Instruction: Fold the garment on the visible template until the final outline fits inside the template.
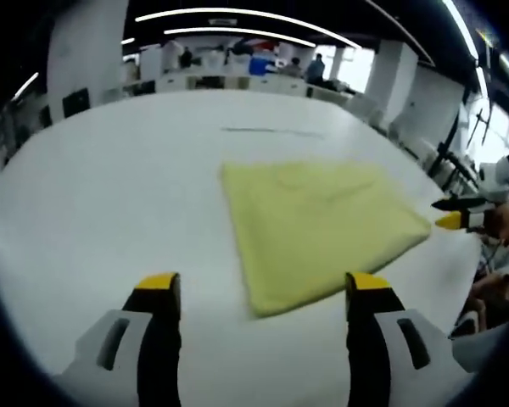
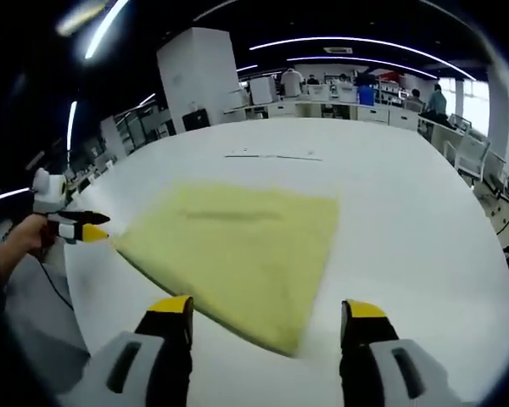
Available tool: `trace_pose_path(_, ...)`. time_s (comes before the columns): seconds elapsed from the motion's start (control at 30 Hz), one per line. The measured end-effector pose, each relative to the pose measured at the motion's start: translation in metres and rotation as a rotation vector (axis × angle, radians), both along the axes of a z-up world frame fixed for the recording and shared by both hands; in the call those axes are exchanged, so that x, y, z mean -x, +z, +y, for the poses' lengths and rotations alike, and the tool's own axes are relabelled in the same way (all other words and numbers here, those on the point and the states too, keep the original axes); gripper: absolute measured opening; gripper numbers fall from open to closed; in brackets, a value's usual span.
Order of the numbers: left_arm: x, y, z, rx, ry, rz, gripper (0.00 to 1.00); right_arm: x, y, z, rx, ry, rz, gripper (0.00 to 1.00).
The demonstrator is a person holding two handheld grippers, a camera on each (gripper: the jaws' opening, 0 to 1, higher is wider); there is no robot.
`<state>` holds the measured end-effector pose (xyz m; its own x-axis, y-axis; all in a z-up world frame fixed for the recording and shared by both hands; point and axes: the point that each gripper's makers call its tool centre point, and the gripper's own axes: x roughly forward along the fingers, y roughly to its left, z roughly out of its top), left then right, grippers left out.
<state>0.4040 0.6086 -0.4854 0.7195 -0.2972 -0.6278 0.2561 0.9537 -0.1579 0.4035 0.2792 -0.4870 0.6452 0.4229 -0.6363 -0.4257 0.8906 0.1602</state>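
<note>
A pale yellow garment (image 1: 314,229) lies folded flat into a rough square on the white table (image 1: 119,186). In the left gripper view my left gripper (image 1: 263,287) stands open just short of the garment's near corner, with nothing between its yellow-tipped jaws. The right gripper (image 1: 456,216) shows at the far right beside the garment's right corner, held by a hand. In the right gripper view the garment (image 2: 237,246) fills the middle, and my right gripper (image 2: 265,309) is open above its near edge. The left gripper (image 2: 78,229) shows at the left, off the garment's left corner.
A thin dark line (image 1: 271,131) is marked on the table beyond the garment, also visible as the line (image 2: 271,157). The table's edge curves close on the left (image 2: 76,288). Desks, a white pillar (image 2: 199,76), chairs and several people stand in the background.
</note>
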Motion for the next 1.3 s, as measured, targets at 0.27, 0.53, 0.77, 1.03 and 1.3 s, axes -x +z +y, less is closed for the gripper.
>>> trace_pose_path(0.27, 0.006, 0.026, -0.014, 0.032, -0.038, -0.037, 0.92, 0.014, 0.030, 0.011, -0.056, 0.033, -0.021, 0.88)
trace_pose_path(0.53, 0.028, 0.035, -0.019, 0.022, -0.089, -0.034, 0.99, 0.035, 0.048, 0.019, -0.076, 0.071, -0.030, 0.97)
trace_pose_path(0.77, 0.048, 0.038, -0.014, 0.016, -0.089, -0.029, 0.99, 0.053, 0.054, 0.022, -0.079, 0.090, -0.040, 0.99)
trace_pose_path(1.03, 0.055, 0.035, -0.002, -0.010, -0.066, -0.043, 0.99, 0.055, 0.053, 0.010, -0.063, 0.055, -0.081, 0.99)
trace_pose_path(1.3, 0.060, 0.037, 0.002, -0.005, -0.049, -0.047, 0.99, 0.059, 0.050, 0.010, -0.048, 0.056, -0.080, 0.99)
